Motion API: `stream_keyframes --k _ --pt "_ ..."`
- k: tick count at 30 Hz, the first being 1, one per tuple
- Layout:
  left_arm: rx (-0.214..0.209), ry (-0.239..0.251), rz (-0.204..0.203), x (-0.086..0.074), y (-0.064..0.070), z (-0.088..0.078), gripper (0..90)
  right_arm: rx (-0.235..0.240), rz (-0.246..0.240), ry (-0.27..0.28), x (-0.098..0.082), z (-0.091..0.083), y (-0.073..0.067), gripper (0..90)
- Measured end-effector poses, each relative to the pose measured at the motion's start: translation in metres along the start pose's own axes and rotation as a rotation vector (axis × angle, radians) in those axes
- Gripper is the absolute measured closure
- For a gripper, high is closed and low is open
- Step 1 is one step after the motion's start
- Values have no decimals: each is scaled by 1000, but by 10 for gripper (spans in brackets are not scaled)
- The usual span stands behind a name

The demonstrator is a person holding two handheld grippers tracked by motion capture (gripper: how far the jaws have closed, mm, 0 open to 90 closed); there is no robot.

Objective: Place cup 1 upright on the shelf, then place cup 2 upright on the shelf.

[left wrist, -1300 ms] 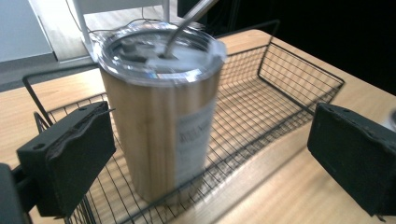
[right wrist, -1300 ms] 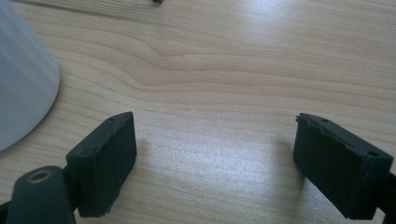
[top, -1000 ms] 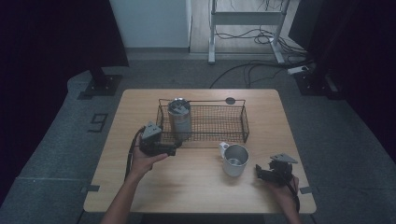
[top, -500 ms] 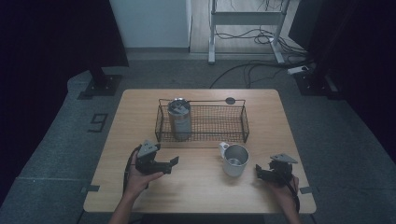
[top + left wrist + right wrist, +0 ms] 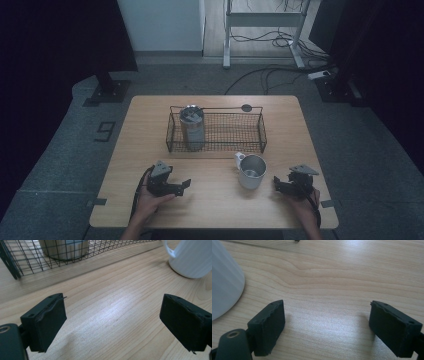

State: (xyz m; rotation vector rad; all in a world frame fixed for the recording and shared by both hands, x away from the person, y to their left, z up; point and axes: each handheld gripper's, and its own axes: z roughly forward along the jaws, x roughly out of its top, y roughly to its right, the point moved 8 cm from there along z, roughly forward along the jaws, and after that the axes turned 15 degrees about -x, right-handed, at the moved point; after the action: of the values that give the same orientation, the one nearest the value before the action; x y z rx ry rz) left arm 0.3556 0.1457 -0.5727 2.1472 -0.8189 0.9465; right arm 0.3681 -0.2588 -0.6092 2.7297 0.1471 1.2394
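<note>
A wire basket (image 5: pixel 261 131) stands at the middle of the wooden table (image 5: pixel 215 210), with a grey metal canister (image 5: pixel 192 127) upright in its left end. A white mug (image 5: pixel 251 171) stands in front of the basket's right end. My left gripper (image 5: pixel 186 184) lies low over the table near the front left; it is open, its jaws have just been closing, and nothing is between them. In the left gripper view its jaws (image 5: pixel 112 317) frame bare wood, with the basket (image 5: pixel 25 262), canister (image 5: pixel 65 250) and mug (image 5: pixel 192 257) beyond. My right gripper (image 5: pixel 276 183) rests right of the mug, open and empty (image 5: pixel 327 325), the mug (image 5: pixel 224 277) at its left.
A small dark round disc (image 5: pixel 246 107) lies on the table behind the basket. Bare wood stretches between the two grippers along the front edge. Cables and a metal stand's legs (image 5: pixel 260 35) are on the floor beyond the table.
My left gripper has drawn back from the basket's left front corner toward the near edge and sunk closer to the table. The right gripper, mug and canister have stayed put.
</note>
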Motion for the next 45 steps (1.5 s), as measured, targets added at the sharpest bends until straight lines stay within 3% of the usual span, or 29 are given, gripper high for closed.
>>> stream_keyframes --k 14,20,27,32,45 --pt "40 -6 2 -4 -6 3 73 5 -3 1 0 0 0 133" --pt "46 -9 -10 -5 -11 3 76 4 -11 39 2 -4 -2 132" --pt "51 -6 -21 -9 -15 2 79 46 13 97 11 -20 -3 132" --pt "47 -16 -24 -14 -17 5 80 124 52 136 20 -37 -9 131" --pt "39 -21 -31 -17 -16 5 80 206 40 191 32 -63 -26 129"
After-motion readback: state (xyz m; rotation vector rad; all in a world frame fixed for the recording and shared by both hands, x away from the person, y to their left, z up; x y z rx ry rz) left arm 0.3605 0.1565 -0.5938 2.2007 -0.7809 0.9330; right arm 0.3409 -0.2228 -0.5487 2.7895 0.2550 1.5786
